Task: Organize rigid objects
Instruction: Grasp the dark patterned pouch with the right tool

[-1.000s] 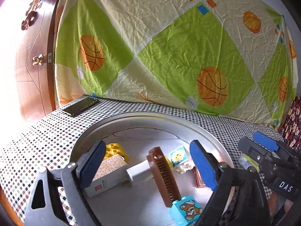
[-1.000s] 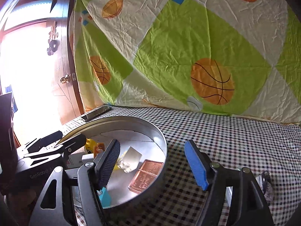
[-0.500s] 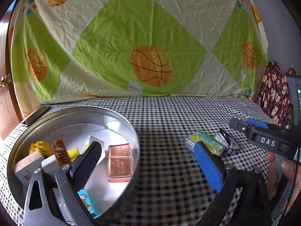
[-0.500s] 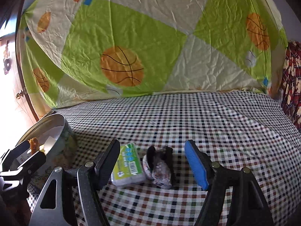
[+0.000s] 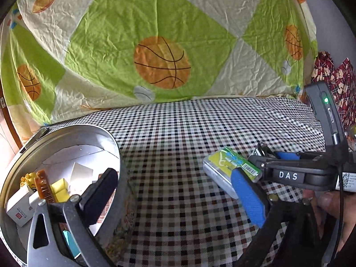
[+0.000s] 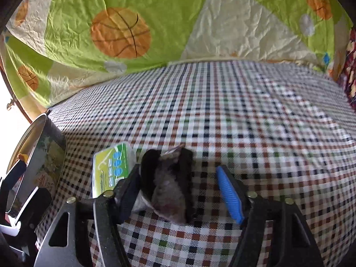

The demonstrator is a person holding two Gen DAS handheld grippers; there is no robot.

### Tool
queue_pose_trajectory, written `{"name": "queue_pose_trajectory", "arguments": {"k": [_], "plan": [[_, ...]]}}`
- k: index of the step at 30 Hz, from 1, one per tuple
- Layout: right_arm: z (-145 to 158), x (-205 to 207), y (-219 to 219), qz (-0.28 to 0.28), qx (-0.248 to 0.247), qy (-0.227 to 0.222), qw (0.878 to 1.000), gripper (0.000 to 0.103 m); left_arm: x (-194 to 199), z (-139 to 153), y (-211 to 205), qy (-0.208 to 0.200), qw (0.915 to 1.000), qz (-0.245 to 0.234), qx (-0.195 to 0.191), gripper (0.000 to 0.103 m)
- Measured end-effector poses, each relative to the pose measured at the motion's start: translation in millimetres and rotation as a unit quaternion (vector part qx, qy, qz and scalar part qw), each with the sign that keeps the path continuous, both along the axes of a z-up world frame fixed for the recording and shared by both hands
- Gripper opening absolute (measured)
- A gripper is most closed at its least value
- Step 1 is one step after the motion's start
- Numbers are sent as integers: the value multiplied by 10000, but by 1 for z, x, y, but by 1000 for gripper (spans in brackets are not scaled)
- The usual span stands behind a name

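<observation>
Right gripper (image 6: 187, 191): jaws wide apart, straddling dark clip (image 6: 171, 184) on checked cloth (image 6: 244, 122), nothing gripped; placement suits closing on it. Green box (image 6: 112, 166) just beside clip, outside left finger, awaiting its own pick. Left gripper (image 5: 175, 191): jaws spread, empty, one finger over tin (image 5: 66, 131), parked clear. Tin holding sorted blocks (image 5: 57, 191), likely the clip's destination.

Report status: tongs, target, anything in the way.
Right tongs open, straddling the dark hair clip on the checkered cloth. Left tongs open, empty, beside the round tin. Green pack lies against the right tongs' left finger.
</observation>
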State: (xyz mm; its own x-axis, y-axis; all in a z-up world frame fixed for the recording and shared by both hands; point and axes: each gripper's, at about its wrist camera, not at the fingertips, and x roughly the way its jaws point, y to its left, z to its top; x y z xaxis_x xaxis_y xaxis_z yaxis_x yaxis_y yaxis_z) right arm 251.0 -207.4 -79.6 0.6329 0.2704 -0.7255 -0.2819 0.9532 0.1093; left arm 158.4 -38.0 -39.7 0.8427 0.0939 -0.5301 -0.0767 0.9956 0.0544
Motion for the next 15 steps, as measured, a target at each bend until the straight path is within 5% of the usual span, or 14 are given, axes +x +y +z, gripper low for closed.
{"name": "queue_pose_trajectory", "arguments": {"k": [4,8,15], "plan": [[-2,-4,3,179,-31,3,9998,46,-1,5,-9,-41,9999,-100,52,103],[1,-8,-7,93,10,-55,9999,45,0,6,-27,-1,9992,-305,277,103],[14,-11,-42,-641,159,-341,9972,45,32,-8,-37,467,9985,-289,-85,103]]}}
